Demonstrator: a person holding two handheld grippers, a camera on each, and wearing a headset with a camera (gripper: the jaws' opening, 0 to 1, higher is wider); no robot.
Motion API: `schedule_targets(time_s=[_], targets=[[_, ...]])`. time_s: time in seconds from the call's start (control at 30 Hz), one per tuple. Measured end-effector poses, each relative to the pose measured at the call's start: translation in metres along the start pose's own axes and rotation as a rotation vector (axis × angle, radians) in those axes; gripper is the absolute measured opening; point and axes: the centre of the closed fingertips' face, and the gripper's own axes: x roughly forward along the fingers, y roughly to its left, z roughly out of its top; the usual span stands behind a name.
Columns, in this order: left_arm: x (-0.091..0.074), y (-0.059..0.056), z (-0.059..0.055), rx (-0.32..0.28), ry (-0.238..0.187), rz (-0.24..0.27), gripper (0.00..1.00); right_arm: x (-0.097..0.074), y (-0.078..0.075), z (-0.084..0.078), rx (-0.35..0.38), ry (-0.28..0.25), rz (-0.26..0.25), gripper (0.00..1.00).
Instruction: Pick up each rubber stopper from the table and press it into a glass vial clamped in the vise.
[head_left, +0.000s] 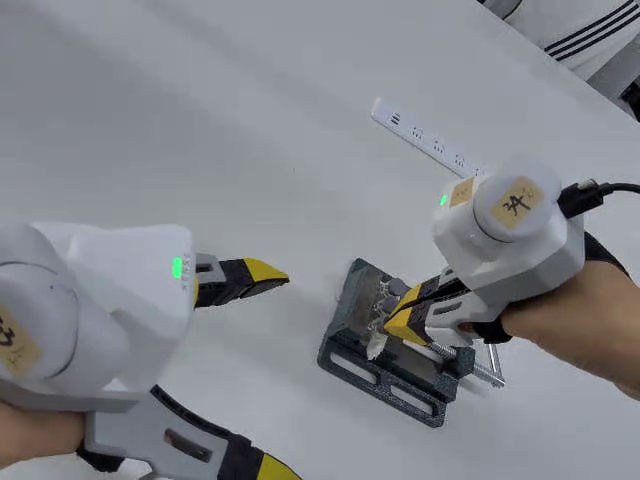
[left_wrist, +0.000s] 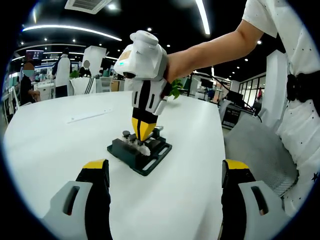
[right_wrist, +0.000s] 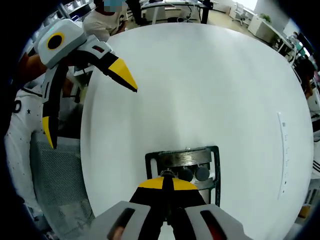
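A dark metal vise (head_left: 385, 385) sits on the white table, right of centre. Between its jaws stand glass vials, two of them capped with grey rubber stoppers (right_wrist: 202, 172). My right gripper (head_left: 383, 335) points down onto the vise with its jaws shut. Its tips (right_wrist: 167, 179) rest on the top of a third vial beside the two capped ones. Whether a stopper sits under those tips is hidden. My left gripper (head_left: 280, 375) hovers to the left of the vise, well away from it, wide open and holding nothing. In the left gripper view, the right gripper (left_wrist: 142, 136) comes down onto the vise (left_wrist: 150, 162).
A white power strip (head_left: 430, 140) lies on the table beyond the vise. The table edge runs close behind the left gripper (right_wrist: 92, 119), with a person's white shirt beside it. Bare tabletop lies between the two grippers.
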Motion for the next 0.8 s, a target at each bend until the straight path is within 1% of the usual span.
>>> schedule_targets(time_s=[0.33,0.8], targets=[[0.0009,0.0004,0.0016,-0.002,-0.003,0.000,0.93,0.0010,-0.0023,0.0004,-0.018,0.004,-0.020,0.00],[0.0018,0.0006,0.0023,-0.005,-0.010,0.000,0.92,0.0024,-0.0031,0.0017,-0.022,0.006,-0.021,0.00]])
